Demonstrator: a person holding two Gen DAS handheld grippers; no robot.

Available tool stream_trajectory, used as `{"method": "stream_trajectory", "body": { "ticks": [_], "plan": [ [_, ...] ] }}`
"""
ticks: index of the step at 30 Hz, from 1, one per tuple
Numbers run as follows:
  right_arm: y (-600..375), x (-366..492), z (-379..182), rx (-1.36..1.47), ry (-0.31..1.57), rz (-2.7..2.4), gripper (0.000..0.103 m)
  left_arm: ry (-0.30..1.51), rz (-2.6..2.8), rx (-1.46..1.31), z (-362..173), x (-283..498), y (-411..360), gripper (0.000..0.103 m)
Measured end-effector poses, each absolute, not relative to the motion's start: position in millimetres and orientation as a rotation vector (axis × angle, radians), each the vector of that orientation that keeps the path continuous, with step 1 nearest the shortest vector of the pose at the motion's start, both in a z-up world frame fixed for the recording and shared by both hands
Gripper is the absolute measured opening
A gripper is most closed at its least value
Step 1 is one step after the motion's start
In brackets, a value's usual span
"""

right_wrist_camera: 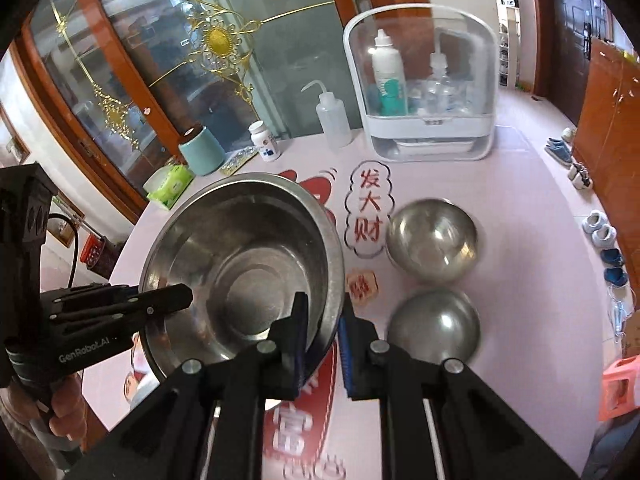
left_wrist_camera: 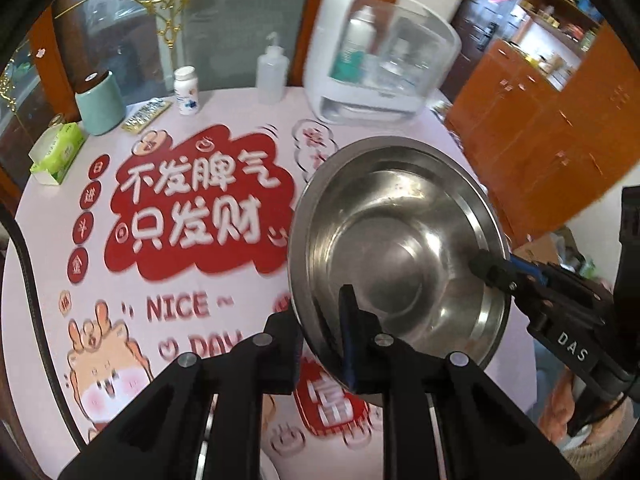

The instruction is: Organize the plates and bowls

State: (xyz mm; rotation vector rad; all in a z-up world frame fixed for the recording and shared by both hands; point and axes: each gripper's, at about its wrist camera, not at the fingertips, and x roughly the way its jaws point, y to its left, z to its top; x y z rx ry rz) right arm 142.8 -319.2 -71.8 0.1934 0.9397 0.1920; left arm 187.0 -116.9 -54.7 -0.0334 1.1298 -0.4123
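Note:
A large steel bowl (left_wrist_camera: 400, 256) (right_wrist_camera: 244, 272) hangs tilted above the round pink table (left_wrist_camera: 224, 304) (right_wrist_camera: 520, 264). My left gripper (left_wrist_camera: 320, 344) is shut on the bowl's near rim, one finger inside and one outside. In the right wrist view the left gripper (right_wrist_camera: 172, 300) comes in from the left, held by a hand. My right gripper (right_wrist_camera: 324, 344) is shut on the opposite rim and shows as the right gripper (left_wrist_camera: 496, 266) at the bowl's right edge. Two small steel bowls, one further (right_wrist_camera: 432, 240) and one nearer (right_wrist_camera: 434, 328), stand on the table to the right.
At the table's back stand a white box with a clear lid (right_wrist_camera: 420, 80) (left_wrist_camera: 380, 60), a squeeze bottle (right_wrist_camera: 332, 116), a pill bottle (right_wrist_camera: 266, 140), a teal cup (right_wrist_camera: 202, 152) and a tissue box (right_wrist_camera: 170, 182). Wooden cabinets (left_wrist_camera: 540, 128) line the right side.

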Motion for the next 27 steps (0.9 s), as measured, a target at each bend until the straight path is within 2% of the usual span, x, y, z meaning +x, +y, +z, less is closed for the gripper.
{"method": "stream_trajectory", "body": {
  "ticks": [12,27],
  "plan": [
    [-321,33,-96,0.196,1.013,0.17,0.014,1.153,-0.543,0.066,-62,64,-127,0.017],
    [-297,-15,-206,0.11,1.224,0.156,0.014,1.358,-0.517,0.1,-186,2,-119,0.019]
  ]
}}
